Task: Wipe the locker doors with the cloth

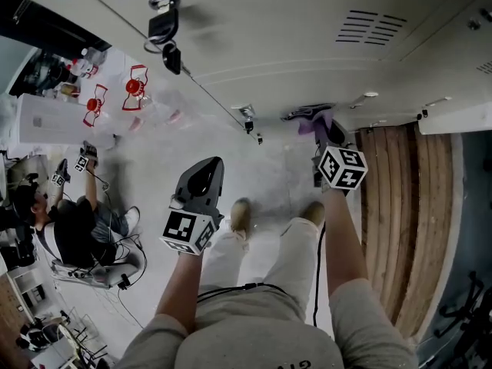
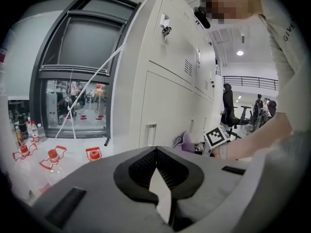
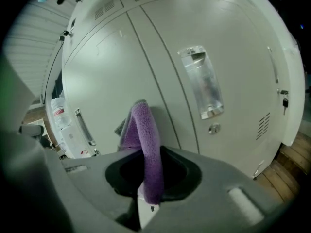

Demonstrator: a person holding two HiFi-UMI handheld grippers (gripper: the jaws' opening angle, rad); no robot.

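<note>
The white locker doors fill the top of the head view. A purple cloth is pressed against a low door, and my right gripper is shut on it. In the right gripper view the cloth stands folded up out of the jaws of that gripper, close to a door with a clear handle. My left gripper hangs away from the lockers, above the floor, shut and holding nothing. The left gripper view shows its jaws together, with the cloth far off.
Keys hang from a lock on an upper door. A person sits on the floor at the left, near red-capped bottles. My shoes stand on the pale floor; wooden boards run along the right.
</note>
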